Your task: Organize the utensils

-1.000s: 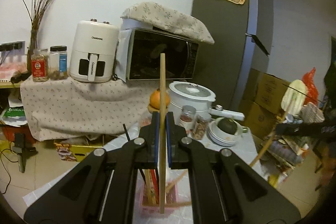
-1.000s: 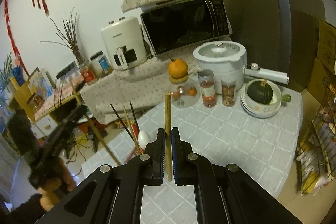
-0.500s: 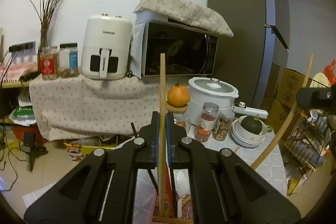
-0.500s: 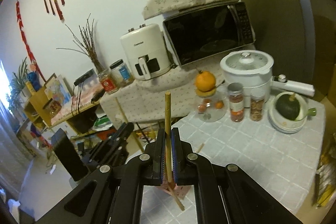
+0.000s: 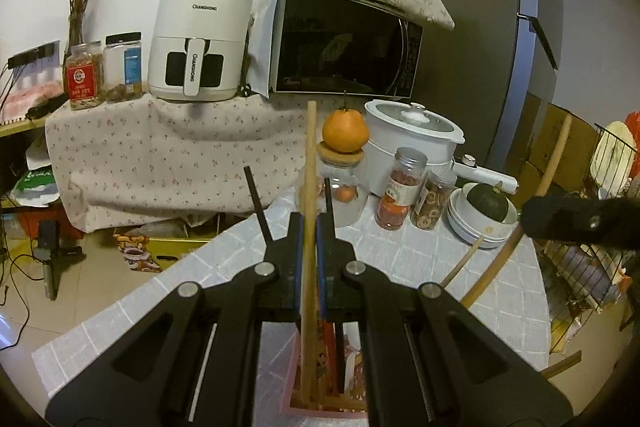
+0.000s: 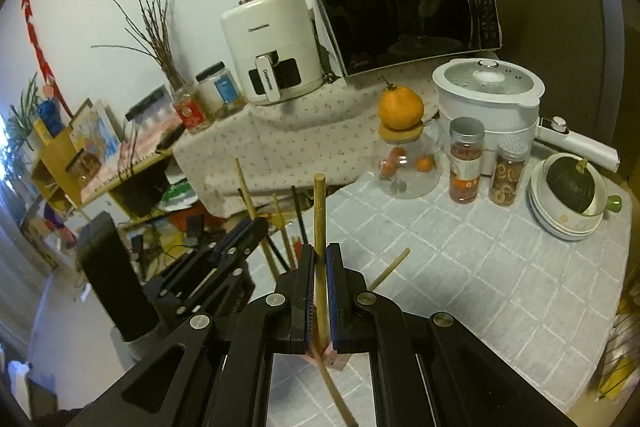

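A table covered with a pale grey checked cloth (image 6: 500, 267) fills the foreground; behind it a lower surface draped in a floral cloth carries a black-fronted microwave (image 5: 344, 43) and a white air fryer (image 5: 198, 39). On the table stand a white lidded electric pot (image 6: 488, 95), a stack of white bowls holding a dark green squash (image 6: 568, 187), and a clear glass jar with an orange sitting on its wooden lid (image 5: 345, 163). At the near edge sits a small pink utensil holder (image 5: 320, 387) with wooden sticks and black chopsticks standing in it. The left gripper (image 5: 308, 239) is pressed together on a long round wooden stick (image 5: 309, 187), held upright with its lower end down inside the holder. The right gripper (image 6: 319, 275) pinches a second wooden stick (image 6: 319, 211), also near upright, directly above the holder, its lower part slanting down below the jaws.
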Action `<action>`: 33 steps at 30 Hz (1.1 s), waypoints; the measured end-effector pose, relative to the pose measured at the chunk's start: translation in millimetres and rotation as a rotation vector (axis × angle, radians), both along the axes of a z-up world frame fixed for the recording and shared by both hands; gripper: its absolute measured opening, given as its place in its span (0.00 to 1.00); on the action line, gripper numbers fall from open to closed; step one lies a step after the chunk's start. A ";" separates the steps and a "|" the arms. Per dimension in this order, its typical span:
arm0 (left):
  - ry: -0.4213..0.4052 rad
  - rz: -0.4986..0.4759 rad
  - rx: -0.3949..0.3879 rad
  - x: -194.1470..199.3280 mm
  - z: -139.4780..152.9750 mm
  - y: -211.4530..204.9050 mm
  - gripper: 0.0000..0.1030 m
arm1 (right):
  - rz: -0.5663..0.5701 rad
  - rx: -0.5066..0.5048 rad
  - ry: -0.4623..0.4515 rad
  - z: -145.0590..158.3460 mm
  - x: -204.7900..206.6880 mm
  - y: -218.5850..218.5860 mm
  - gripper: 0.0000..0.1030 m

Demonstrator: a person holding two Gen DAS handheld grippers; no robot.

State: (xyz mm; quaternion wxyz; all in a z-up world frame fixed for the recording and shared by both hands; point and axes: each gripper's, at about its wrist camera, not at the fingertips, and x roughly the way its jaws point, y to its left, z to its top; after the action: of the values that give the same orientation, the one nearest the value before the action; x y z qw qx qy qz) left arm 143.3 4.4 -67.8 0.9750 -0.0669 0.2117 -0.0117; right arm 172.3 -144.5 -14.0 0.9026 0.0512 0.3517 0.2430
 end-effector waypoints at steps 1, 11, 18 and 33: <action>0.008 -0.006 -0.007 0.1 0.4 0.7 0.07 | 0.004 -0.003 0.007 -1.7 1.0 1.5 0.06; 0.070 -0.010 -0.032 -1.9 6.2 7.1 0.31 | 0.005 -0.008 0.084 -18.5 9.8 3.3 0.08; 0.141 -0.027 -0.069 -12.1 11.7 17.9 0.38 | -0.038 0.038 0.040 2.5 -4.7 -21.2 0.19; 0.275 -0.033 0.067 -82.9 20.3 -9.9 0.84 | -0.163 -0.063 -0.059 24.4 -85.7 -80.4 0.60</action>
State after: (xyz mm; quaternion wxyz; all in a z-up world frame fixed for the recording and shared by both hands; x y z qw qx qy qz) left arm 60.4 -5.5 -47.5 0.9381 -0.0316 0.3448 -0.0112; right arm 86.7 -225.0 10.4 0.9304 0.0442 0.3272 0.1590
